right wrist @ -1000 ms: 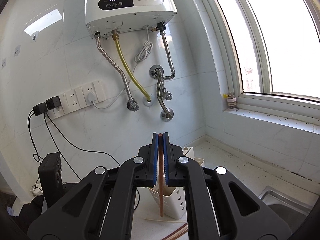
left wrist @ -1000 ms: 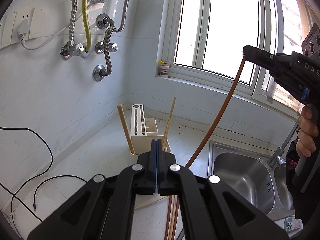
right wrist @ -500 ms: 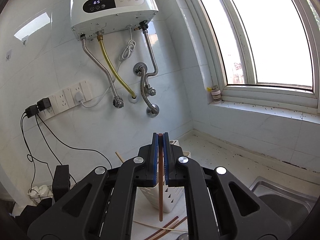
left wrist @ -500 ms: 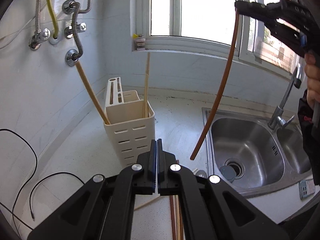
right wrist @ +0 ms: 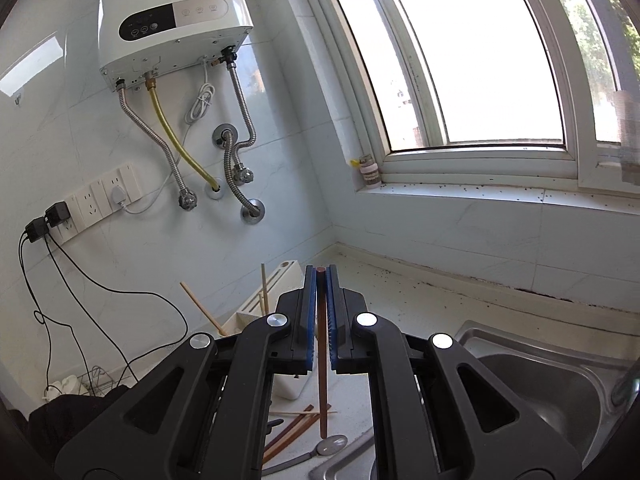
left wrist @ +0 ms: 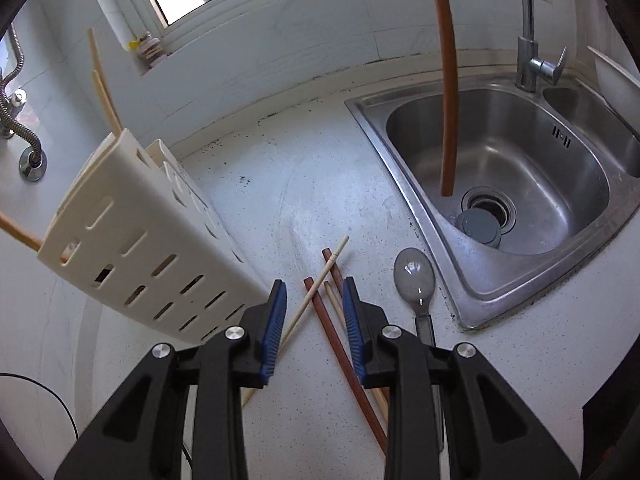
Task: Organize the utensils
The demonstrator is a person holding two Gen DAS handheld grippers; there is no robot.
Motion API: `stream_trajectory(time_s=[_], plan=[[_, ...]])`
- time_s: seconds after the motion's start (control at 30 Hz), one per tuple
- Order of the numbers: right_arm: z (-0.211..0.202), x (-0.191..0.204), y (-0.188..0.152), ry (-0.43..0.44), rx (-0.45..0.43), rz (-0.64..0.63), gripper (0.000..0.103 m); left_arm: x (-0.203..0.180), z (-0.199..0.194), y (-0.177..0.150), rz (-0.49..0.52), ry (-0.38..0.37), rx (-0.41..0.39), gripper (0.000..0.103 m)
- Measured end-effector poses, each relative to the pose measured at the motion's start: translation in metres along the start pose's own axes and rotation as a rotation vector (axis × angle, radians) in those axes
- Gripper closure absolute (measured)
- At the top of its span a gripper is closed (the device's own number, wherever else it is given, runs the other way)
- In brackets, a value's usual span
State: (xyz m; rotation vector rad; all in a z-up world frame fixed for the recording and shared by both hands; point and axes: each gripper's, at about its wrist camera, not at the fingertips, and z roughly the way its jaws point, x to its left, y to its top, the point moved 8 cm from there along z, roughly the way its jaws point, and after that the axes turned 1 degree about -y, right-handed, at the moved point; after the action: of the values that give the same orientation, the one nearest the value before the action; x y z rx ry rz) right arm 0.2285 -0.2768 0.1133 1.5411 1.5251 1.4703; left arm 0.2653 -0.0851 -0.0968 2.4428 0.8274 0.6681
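Note:
My left gripper (left wrist: pixel 314 316) is open and empty, low over loose chopsticks (left wrist: pixel 332 308) lying crossed on the counter. A metal spoon (left wrist: pixel 414 280) lies just right of them. A cream slotted utensil holder (left wrist: pixel 140 248) stands to the left with light chopsticks (left wrist: pixel 102 84) sticking out. My right gripper (right wrist: pixel 321 316) is shut on a brown chopstick (right wrist: pixel 322 392), held upright above the counter; it hangs in the left wrist view (left wrist: pixel 448 92) over the sink. The holder (right wrist: pixel 280 288) shows behind the right gripper's fingers.
A steel sink (left wrist: pixel 520 184) with a drain plug (left wrist: pixel 480 224) and a tap (left wrist: pixel 528 48) is on the right. A water heater (right wrist: pixel 172 20) with hoses, sockets (right wrist: pixel 100 200) and cables are on the left wall. A window sill (right wrist: pixel 480 192) runs behind.
My left gripper has opened and tilted down toward the loose chopsticks on the counter. My right gripper still holds the brown chopstick, shifted slightly.

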Motion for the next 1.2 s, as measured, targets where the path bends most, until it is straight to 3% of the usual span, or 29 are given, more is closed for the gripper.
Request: stream_trajectory(time_s=[0.17, 0.23, 0.3, 0.6, 0.83, 1.2], plan=[[-0.005, -0.021, -0.011, -0.027, 0.02, 0.024, 0.098, 0.005, 0.022, 0.004, -0.032, -0.008, 0.032, 0.075], [-0.006, -0.029, -0.015, -0.03, 0.031, 0.033, 0.098, 0.005, 0.027, 0.01, -0.033, -0.003, 0.041, 0.056], [-0.006, -0.036, -0.019, -0.031, 0.041, 0.04, 0.098, 0.006, 0.031, 0.016, -0.043, -0.005, 0.039, 0.049], [0.001, -0.064, -0.022, 0.022, 0.055, 0.082, 0.098, 0.013, 0.062, 0.039, -0.079, 0.05, 0.145, 0.049], [0.004, -0.078, -0.019, 0.046, 0.053, 0.111, 0.098, 0.012, 0.064, 0.04, -0.058, 0.07, 0.163, 0.049], [0.007, -0.08, -0.02, 0.052, 0.058, 0.113, 0.098, -0.007, 0.069, 0.05, 0.023, 0.007, 0.184, 0.054]])
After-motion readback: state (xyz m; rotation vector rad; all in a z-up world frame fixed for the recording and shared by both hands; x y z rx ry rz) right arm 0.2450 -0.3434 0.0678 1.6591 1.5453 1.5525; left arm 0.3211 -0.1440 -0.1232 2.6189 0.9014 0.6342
